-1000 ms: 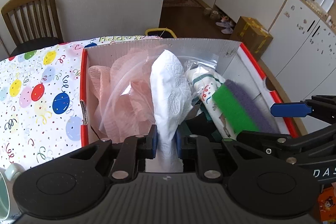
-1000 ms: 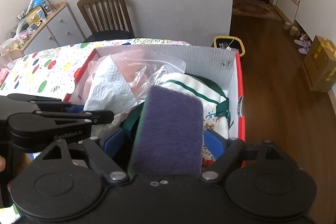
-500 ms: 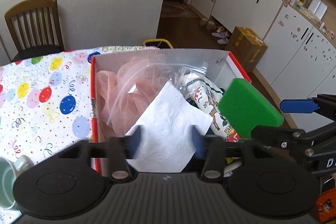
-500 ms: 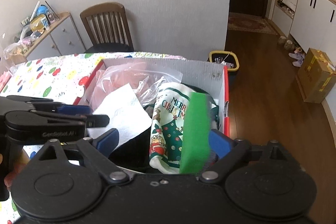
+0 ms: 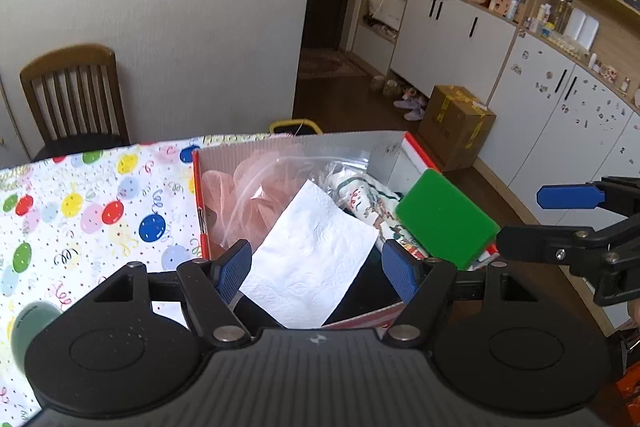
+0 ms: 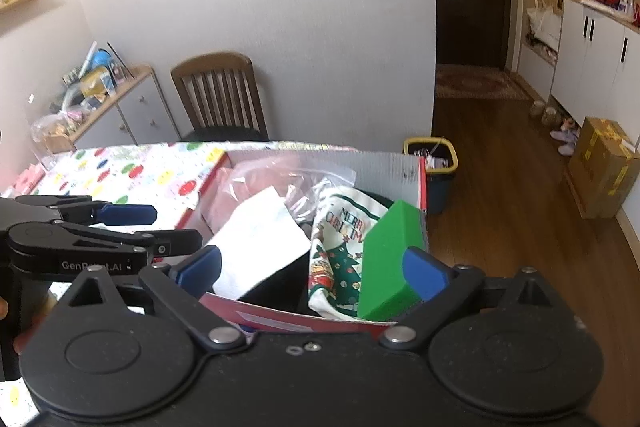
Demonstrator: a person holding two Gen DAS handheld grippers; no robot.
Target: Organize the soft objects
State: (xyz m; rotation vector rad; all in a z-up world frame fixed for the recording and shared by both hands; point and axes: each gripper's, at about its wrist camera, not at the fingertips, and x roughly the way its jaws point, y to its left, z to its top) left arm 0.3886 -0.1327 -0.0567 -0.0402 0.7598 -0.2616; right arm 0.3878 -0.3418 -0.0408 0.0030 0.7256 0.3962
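With both my left gripper (image 5: 316,269) and right gripper (image 6: 314,267) spread wide and empty, the white napkin (image 5: 310,259) and green sponge (image 6: 390,261) lie in the box (image 6: 404,163) beyond (seemingly packed); little looks left.

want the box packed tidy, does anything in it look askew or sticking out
Yes. The green sponge stands tilted on edge at the right end of the box, poking above its rim rather than lying flat. The white paper towel slants loosely across the other items. Nothing looks spilled or damaged.
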